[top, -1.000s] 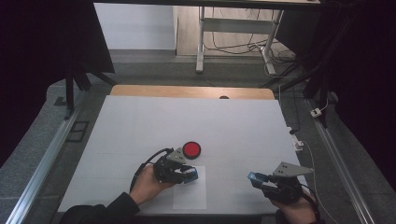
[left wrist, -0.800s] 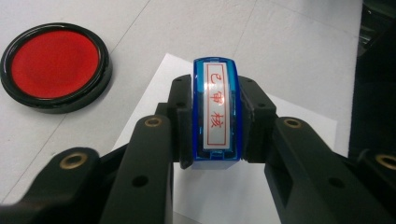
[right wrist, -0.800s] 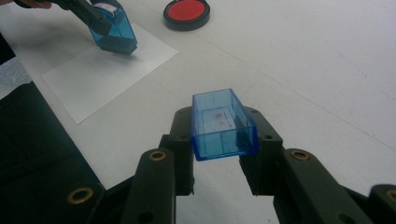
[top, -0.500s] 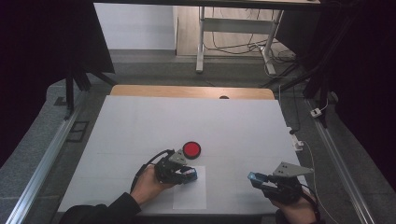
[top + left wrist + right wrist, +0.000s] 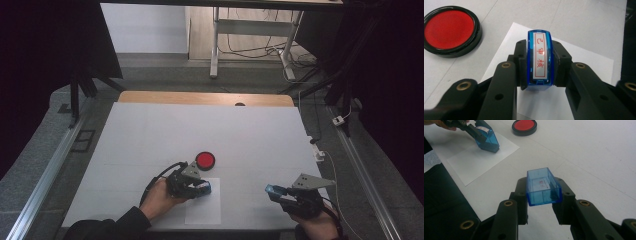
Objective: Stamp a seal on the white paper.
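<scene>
My left gripper (image 5: pixel 202 189) is shut on a blue stamp (image 5: pixel 539 60) with a white label bearing red characters. The stamp's base rests on a white sheet of paper (image 5: pixel 202 211), as the right gripper view shows at the stamp (image 5: pixel 486 142). A round red ink pad (image 5: pixel 205 160) in a black case lies just beyond the paper, also seen in the left gripper view as the ink pad (image 5: pixel 449 30). My right gripper (image 5: pixel 273 191), near the table's front right, is shut on a clear blue stamp cap (image 5: pixel 543 187), held above the table with its open side up.
The white table (image 5: pixel 200 130) has a wooden strip along its far edge. Metal rails run down both sides. A desk frame and cables stand beyond the table. A person's dark sleeve (image 5: pixel 105 227) comes in at the front left.
</scene>
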`<state>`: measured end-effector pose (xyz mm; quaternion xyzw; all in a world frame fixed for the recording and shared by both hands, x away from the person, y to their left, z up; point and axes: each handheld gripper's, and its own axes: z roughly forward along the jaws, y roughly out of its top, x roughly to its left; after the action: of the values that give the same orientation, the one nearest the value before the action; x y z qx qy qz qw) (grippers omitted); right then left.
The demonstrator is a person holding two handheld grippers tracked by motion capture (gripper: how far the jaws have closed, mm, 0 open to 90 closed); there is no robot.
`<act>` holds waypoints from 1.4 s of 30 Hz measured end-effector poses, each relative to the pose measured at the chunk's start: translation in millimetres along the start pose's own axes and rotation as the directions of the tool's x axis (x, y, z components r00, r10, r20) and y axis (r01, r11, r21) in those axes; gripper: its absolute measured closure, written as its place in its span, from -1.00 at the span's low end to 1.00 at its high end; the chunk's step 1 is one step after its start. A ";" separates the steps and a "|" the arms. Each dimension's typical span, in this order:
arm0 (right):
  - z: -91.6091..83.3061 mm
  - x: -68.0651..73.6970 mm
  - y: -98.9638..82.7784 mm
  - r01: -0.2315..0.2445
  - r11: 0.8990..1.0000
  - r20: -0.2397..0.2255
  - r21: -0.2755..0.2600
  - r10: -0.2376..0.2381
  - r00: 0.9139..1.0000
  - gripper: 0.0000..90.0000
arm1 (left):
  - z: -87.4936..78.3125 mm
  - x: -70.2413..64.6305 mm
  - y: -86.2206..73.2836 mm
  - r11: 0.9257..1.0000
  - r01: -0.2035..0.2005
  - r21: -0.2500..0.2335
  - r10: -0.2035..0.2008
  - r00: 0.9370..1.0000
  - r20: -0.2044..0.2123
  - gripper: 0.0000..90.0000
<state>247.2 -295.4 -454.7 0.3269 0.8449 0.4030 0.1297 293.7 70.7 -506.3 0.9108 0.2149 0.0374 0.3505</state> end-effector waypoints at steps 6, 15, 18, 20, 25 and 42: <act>0.3 0.0 0.1 0.000 1.000 -0.001 0.002 0.000 1.000 0.51 | 0.8 -5.6 2.0 1.000 -0.018 0.018 0.018 0.999 -0.033 0.56; 0.3 0.2 0.3 0.002 1.000 0.002 0.009 -0.002 1.000 0.51 | 1.8 -11.1 3.8 0.999 -0.023 0.035 0.025 0.998 -0.064 0.56; 0.6 0.2 0.3 0.005 1.000 0.001 0.012 -0.005 1.000 0.51 | 1.7 -7.7 3.4 0.999 -0.007 0.033 0.009 0.999 -0.046 0.56; 0.7 0.2 0.4 0.006 1.000 0.001 0.014 -0.006 1.000 0.51 | 1.6 -4.0 2.8 1.000 0.009 0.028 -0.008 1.000 -0.024 0.56; 1.0 0.2 0.4 0.006 1.000 -0.003 0.013 -0.006 1.000 0.51 | 2.0 5.8 -0.1 0.998 0.068 0.006 -0.068 0.997 0.032 0.56; 1.4 0.3 0.4 0.007 1.000 -0.004 0.015 -0.007 1.000 0.51 | 3.0 -5.4 2.3 0.999 0.026 0.028 -0.025 0.999 -0.034 0.55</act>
<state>247.8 -294.1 -455.2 0.3241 0.8492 0.3971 0.1267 290.3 65.0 -506.7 0.9121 0.2330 0.0450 0.3343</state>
